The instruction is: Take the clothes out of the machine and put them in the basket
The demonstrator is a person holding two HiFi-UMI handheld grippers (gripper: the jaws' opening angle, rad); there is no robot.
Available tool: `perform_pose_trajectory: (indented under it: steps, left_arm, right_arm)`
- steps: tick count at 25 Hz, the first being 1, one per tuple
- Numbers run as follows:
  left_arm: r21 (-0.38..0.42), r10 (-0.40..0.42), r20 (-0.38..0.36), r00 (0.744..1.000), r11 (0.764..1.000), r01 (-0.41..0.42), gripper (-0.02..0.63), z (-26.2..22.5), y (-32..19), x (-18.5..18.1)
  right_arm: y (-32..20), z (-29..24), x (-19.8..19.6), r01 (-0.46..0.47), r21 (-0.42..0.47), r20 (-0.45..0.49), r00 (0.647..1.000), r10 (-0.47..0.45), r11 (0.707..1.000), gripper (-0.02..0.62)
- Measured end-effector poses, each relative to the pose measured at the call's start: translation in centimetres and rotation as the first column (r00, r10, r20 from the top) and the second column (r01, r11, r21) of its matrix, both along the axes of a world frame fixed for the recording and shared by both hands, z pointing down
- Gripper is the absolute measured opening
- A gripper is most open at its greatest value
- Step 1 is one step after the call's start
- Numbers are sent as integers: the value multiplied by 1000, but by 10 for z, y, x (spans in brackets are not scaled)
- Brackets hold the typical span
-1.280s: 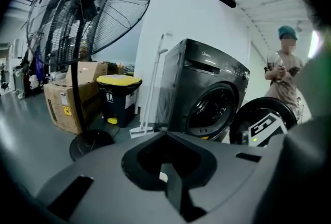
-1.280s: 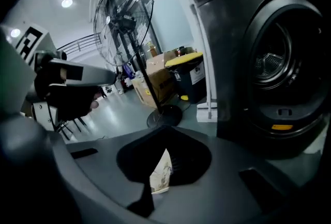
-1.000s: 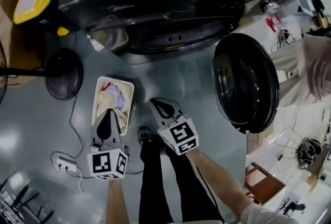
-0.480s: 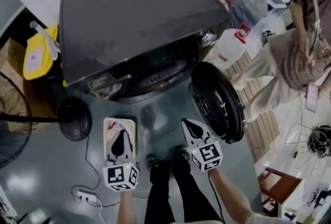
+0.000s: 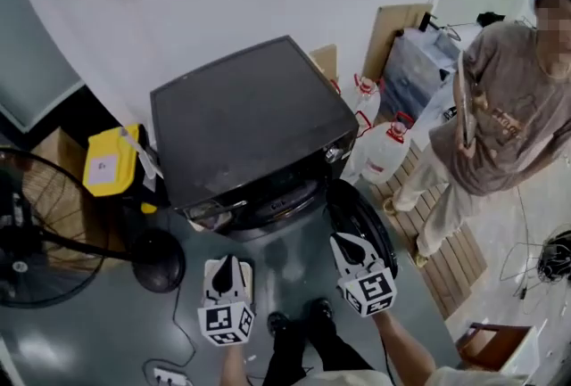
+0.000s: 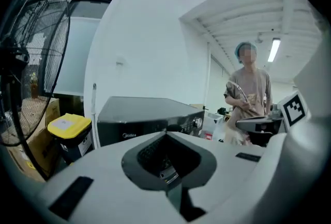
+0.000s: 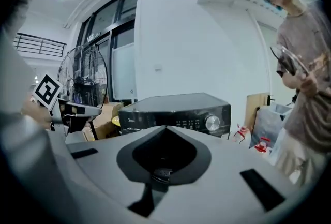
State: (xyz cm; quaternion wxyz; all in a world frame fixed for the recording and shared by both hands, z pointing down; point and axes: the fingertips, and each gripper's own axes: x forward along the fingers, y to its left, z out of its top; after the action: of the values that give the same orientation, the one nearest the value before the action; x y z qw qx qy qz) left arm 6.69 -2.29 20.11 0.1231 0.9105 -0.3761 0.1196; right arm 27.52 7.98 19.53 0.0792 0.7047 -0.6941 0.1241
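Note:
A dark front-loading washing machine [image 5: 250, 117] stands ahead of me, its round door [image 5: 361, 219] swung open to the right. It also shows in the left gripper view [image 6: 139, 119] and the right gripper view [image 7: 176, 112]. The white basket [image 5: 212, 270] lies on the floor in front of it, mostly hidden under my left gripper [image 5: 227, 264], so I cannot make out the clothes in it. My right gripper [image 5: 342, 242] hangs in front of the door. Both grippers are shut and empty, held high and level, their jaws meeting at a point [image 6: 165, 132] [image 7: 165, 127].
A standing fan [image 5: 36, 233] and a yellow-lidded bin [image 5: 111, 163] are to the left of the machine. Water jugs [image 5: 385, 148], a wooden pallet [image 5: 446, 242] and a standing person [image 5: 500, 108] are at the right. A power strip [image 5: 169, 373] lies on the floor near my feet.
Both grippers have risen, and the head view has lifted from the drum opening to the machine's top. The basket now looks smaller and sits under the left gripper.

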Motion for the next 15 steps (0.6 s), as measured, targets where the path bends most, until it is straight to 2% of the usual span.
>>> perform_pose_trajectory:
  steps: [8, 15]
  left_arm:
    - [97, -1, -6, 1000, 995, 2, 18, -85, 4, 1]
    - [137, -19, -5, 1000, 990, 20, 18, -123, 8, -3]
  right_arm:
    - [13, -87, 17, -37, 64, -36, 999, 40, 997, 21]
    - [27, -133, 34, -53, 102, -67, 996, 60, 993, 22]
